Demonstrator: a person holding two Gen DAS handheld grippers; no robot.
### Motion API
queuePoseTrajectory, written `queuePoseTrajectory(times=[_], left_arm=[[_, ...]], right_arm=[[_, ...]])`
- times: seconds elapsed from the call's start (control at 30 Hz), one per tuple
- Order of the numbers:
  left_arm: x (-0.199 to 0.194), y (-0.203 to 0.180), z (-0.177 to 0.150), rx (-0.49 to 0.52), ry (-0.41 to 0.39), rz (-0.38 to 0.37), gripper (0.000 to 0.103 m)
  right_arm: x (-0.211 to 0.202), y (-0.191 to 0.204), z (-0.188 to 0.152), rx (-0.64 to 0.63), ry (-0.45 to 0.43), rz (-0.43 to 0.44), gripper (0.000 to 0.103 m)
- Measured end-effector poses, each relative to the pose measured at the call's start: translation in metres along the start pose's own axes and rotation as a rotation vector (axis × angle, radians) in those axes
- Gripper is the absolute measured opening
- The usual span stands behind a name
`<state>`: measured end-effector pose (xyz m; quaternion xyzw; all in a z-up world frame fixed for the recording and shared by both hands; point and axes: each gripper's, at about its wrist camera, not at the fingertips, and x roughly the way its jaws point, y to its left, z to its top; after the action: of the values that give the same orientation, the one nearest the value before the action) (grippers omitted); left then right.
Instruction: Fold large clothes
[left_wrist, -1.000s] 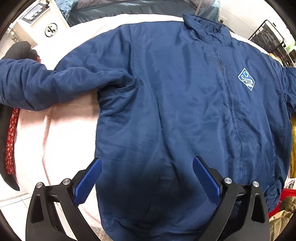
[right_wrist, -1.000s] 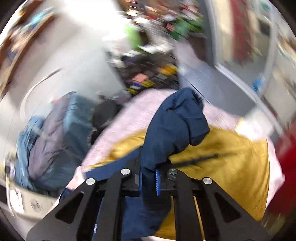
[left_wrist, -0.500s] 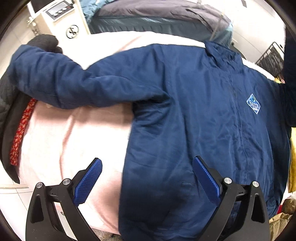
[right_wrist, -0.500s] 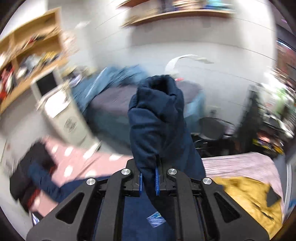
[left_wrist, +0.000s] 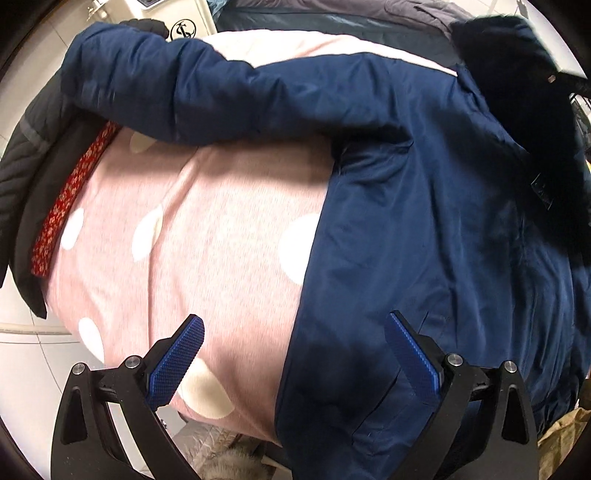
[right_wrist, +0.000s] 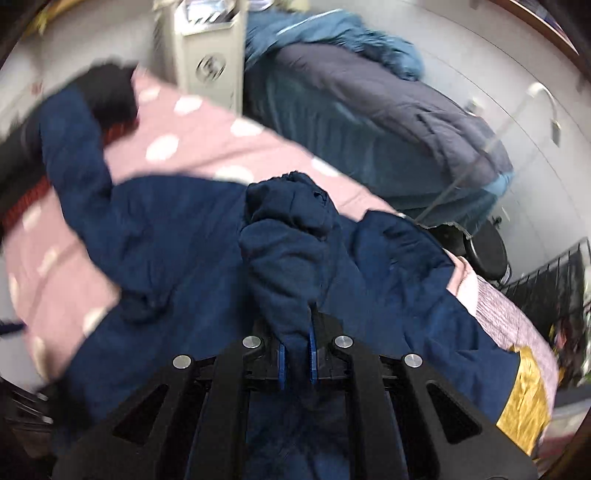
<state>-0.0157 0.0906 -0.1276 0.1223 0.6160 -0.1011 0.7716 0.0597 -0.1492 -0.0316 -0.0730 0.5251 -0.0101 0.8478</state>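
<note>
Jacket (left_wrist: 424, 229) spread on pink cover (left_wrist: 192, 229) | right gripper (right_wrist: 295, 354) clamped on sleeve cuff (right_wrist: 291, 236), apparently over the chest (blurred) | left gripper (left_wrist: 295, 354) apart, empty | risk: thin pinch slips, sleeve drops bunched, fold skews.

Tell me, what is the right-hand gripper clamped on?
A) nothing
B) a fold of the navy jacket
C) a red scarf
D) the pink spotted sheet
B: in the right wrist view the right gripper pinches navy jacket cloth between its nearly closed blue pads.
</note>
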Motion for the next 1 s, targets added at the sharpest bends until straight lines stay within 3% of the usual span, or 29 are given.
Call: queuePoseTrajectory(times=[0.1,0.2,0.23,0.27,0.33,0.47,0.6,0.83,1.0], left_arm=[[0.000,0.001,0.000,0.005,-0.003,0.007,0.096],[-0.001,-0.001,0.004,0.009,-0.006,0.011,0.096],[-0.001,-0.002,0.006,0.010,-0.007,0.012,0.096],[-0.002,-0.003,0.008,0.011,-0.008,0.014,0.096],[-0.002,-0.006,0.010,0.017,-0.008,0.015,0.096],[-0.002,-0.016,0.016,0.037,-0.009,0.010,0.096],[0.000,-0.030,0.023,0.082,-0.003,0.006,0.096],[-0.010,-0.071,0.055,0.207,-0.072,-0.015,0.096],[-0.012,-0.120,0.089,0.298,-0.133,-0.068,0.095]], right_arm=[[0.025,0.025,-0.002,-0.072,0.060,-0.031,0.009],[0.045,0.045,-0.017,-0.114,0.127,0.001,0.015],[0.050,0.053,-0.021,-0.124,0.145,0.020,0.025],[0.053,0.057,-0.026,-0.132,0.160,0.039,0.046],[0.051,0.066,-0.038,-0.125,0.163,0.054,0.077],[0.043,0.056,-0.060,-0.023,0.166,0.113,0.077],[0.030,0.013,-0.089,0.167,0.163,0.105,0.077],[0.004,-0.099,-0.129,0.467,0.114,-0.072,0.077],[0.018,-0.143,-0.153,0.498,0.186,-0.151,0.077]])
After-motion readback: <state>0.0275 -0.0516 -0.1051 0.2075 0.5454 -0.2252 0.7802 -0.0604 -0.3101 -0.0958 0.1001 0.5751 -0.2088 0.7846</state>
